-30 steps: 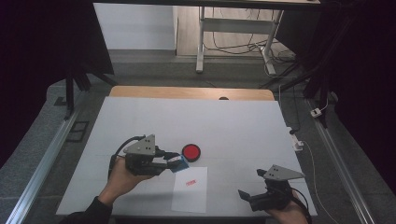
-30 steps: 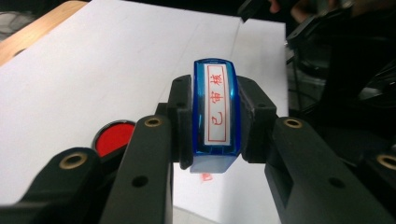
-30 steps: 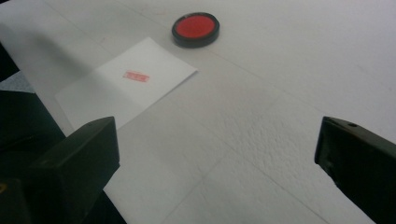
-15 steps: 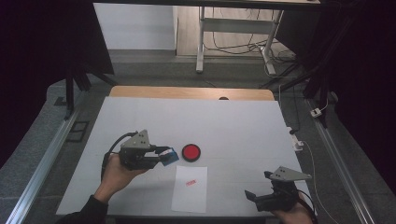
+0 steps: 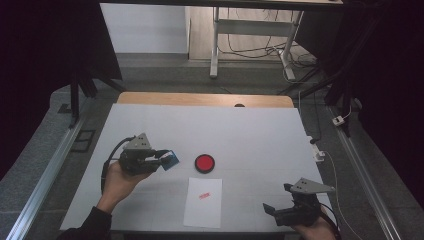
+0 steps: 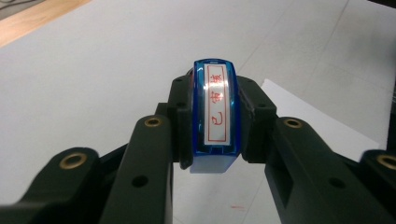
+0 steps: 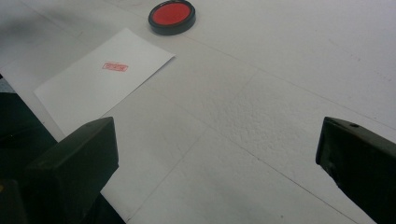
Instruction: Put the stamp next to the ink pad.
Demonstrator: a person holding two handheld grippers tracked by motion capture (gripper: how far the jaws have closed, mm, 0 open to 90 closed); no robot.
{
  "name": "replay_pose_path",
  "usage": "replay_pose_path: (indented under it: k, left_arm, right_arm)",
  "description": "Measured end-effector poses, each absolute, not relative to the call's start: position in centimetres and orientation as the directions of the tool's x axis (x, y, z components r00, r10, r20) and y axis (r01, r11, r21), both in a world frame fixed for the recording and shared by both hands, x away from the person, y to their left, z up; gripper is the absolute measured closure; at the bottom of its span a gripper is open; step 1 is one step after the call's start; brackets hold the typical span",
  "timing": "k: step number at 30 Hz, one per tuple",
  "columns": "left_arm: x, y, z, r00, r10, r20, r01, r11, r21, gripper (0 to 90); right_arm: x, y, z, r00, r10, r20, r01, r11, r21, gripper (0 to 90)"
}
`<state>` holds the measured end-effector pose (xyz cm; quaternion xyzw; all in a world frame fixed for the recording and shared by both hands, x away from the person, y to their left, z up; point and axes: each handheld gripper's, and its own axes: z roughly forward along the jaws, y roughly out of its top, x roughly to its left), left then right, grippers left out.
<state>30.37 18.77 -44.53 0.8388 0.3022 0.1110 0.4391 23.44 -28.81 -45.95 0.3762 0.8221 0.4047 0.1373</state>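
My left gripper (image 5: 162, 160) clamps the blue stamp (image 6: 215, 112) left of the ink pad (image 5: 204, 163); the paper (image 5: 203, 202) already bears a red imprint (image 5: 203, 195); stamp unreturned; right gripper (image 5: 280, 200) agape, idle

Blue stamp (image 6: 215, 114) label: red Chinese chars, illegible.

high: above, looking down on table (image 5: 250, 125) | gripper views: low, close | shared: paper (image 5: 202, 202), ink pad (image 7: 172, 17)
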Motion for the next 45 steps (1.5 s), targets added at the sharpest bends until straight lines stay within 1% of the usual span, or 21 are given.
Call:
replay_pose_path:
  k: [18, 25, 29, 34, 45]
  left_arm:
    - [31.7, 19.7, -46.5, 0.706, 0.706, -0.053, 0.490, -0.433, 0.756, 70.2]
    - [32.3, 19.9, -47.4, 0.676, 0.734, -0.065, 0.525, -0.419, 0.741, 70.2]
    - [32.6, 20.0, -47.8, 0.668, 0.741, -0.070, 0.540, -0.417, 0.731, 70.2]
    - [33.1, 20.1, -48.6, 0.661, 0.749, -0.047, 0.549, -0.441, 0.710, 70.2]
    - [33.6, 20.1, -49.6, 0.672, 0.737, -0.074, 0.566, -0.446, 0.693, 70.2]
  right_arm:
    - [23.4, -28.6, -46.0, -0.695, 0.715, 0.070, 0.502, 0.414, 0.759, 0.0]
    - [23.5, -28.6, -46.0, -0.695, 0.716, 0.067, 0.503, 0.418, 0.756, 0.0]
    - [23.5, -28.6, -46.1, -0.698, 0.713, 0.069, 0.504, 0.421, 0.754, 0.0]
    - [23.5, -28.5, -46.1, -0.700, 0.711, 0.071, 0.506, 0.423, 0.752, 0.0]
    - [23.5, -28.4, -46.1, -0.700, 0.711, 0.068, 0.506, 0.426, 0.750, 0.1]
